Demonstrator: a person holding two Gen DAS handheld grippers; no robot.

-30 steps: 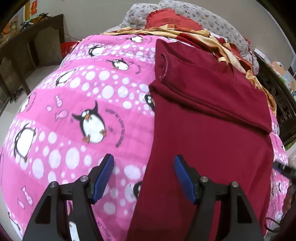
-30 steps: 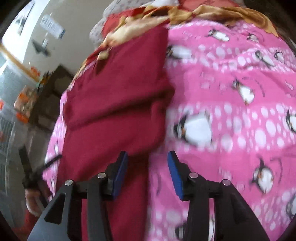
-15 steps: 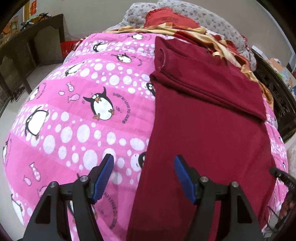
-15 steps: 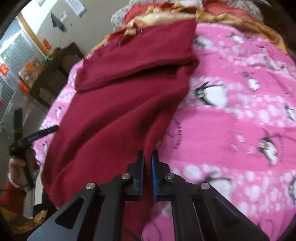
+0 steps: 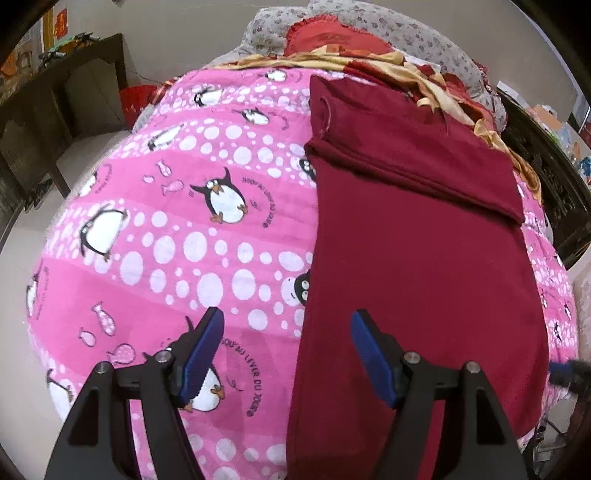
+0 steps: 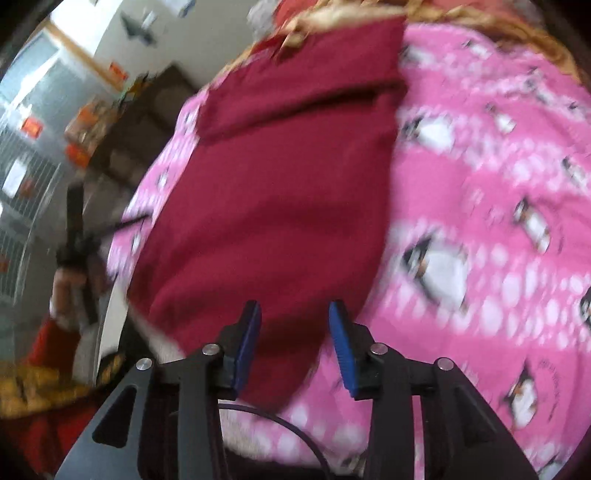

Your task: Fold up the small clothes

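Lengthwise, the maroon garment (image 5: 417,266) lies on the pink penguin blanket (image 5: 177,236) covering the bed, far end folded over. Left tongs (image 5: 287,356) hang apart above its edge; right tongs (image 6: 294,345), just reopening, straddle its near corner unclamped.

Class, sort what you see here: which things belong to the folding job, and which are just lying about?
Job: maroon garment, left gripper, right gripper, pink penguin blanket as the work surface.
Lying about: red-and-gold cloth, grey floral pillow, dark wooden table.
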